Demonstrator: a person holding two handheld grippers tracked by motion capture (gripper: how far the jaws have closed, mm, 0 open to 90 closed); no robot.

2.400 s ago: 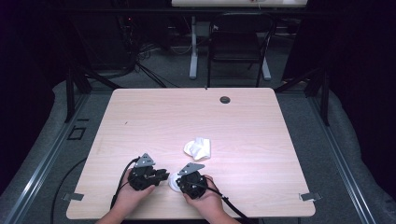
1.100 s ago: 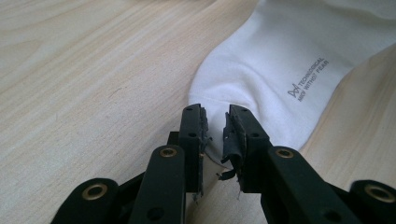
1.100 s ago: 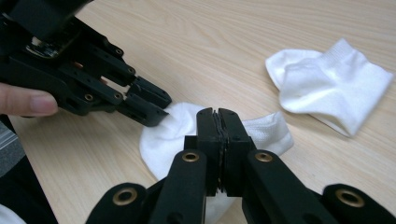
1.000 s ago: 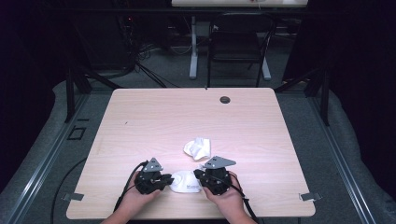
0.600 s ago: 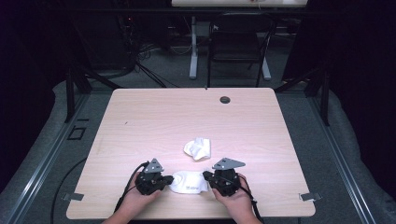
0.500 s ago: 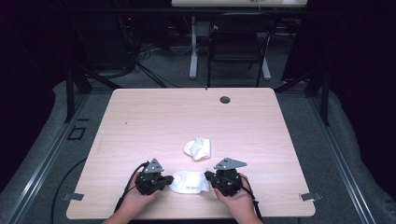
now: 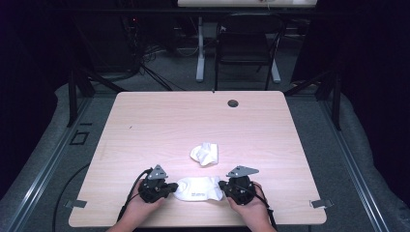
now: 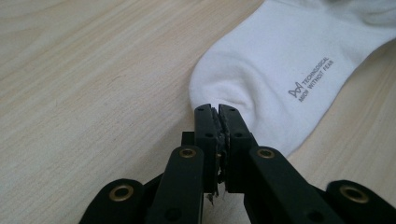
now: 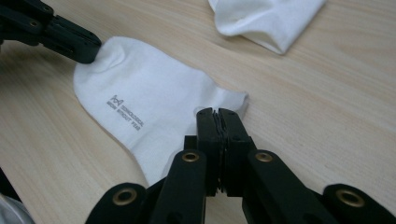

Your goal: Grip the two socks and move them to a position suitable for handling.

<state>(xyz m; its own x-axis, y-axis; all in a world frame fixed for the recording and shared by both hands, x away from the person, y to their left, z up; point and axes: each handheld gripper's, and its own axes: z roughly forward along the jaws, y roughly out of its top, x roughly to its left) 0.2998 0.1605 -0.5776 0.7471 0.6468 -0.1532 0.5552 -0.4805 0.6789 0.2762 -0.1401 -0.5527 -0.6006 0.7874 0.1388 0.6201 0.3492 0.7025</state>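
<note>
White socks, two of them, sit on the wooden table: one flat sock stretched between the two grippers, and one crumpled sock just behind it. Left gripper pinches the flat sock's left end, its jaws having just closed, while the right gripper has its jaws pressed together on the right end.
</note>
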